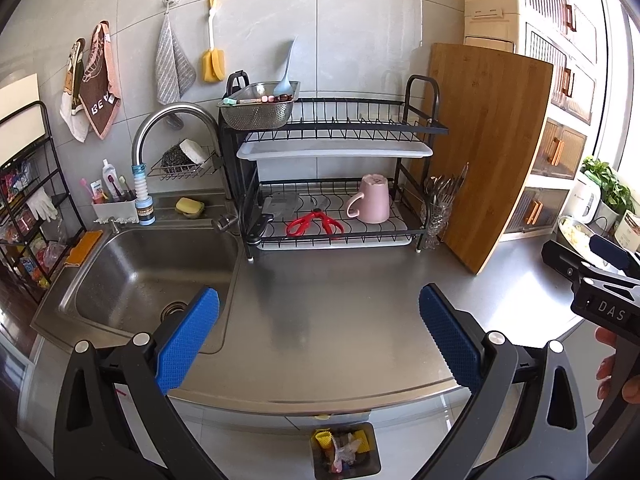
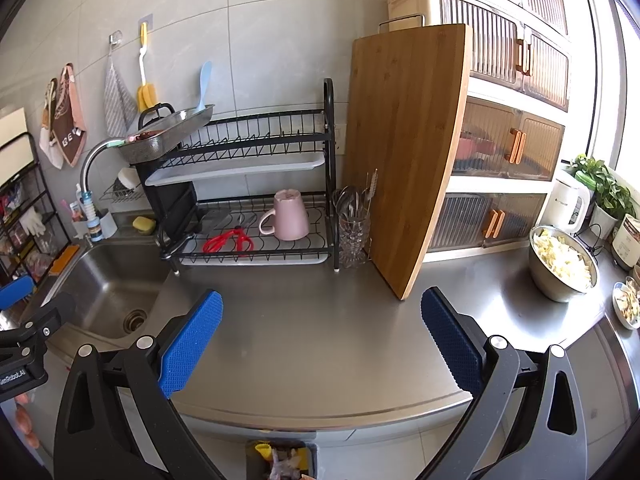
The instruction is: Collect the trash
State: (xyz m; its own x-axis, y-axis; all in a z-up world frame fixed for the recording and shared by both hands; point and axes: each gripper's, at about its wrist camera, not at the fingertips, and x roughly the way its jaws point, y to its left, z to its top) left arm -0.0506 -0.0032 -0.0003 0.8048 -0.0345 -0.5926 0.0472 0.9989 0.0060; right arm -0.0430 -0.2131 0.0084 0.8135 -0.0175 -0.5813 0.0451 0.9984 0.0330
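Observation:
A small dark trash bin point(image 1: 346, 452) stands on the floor below the counter's front edge, holding yellow and mixed scraps; it also shows at the bottom of the right wrist view point(image 2: 282, 460). My left gripper point(image 1: 320, 336) hangs open above the steel counter point(image 1: 340, 300), nothing between its blue pads. My right gripper point(image 2: 322, 336) is open too, empty, over the same counter point(image 2: 320, 320). The right gripper appears at the far right of the left wrist view point(image 1: 596, 268), held by a hand. No loose trash shows on the counter.
A sink point(image 1: 160, 276) lies left. A black dish rack point(image 1: 336, 184) holds a pink mug point(image 1: 372, 200), red scissors point(image 1: 314, 224) and a knife. A wooden cutting board point(image 2: 404, 152) leans upright. A steel bowl of cut food point(image 2: 564, 264), kettle and plant sit right.

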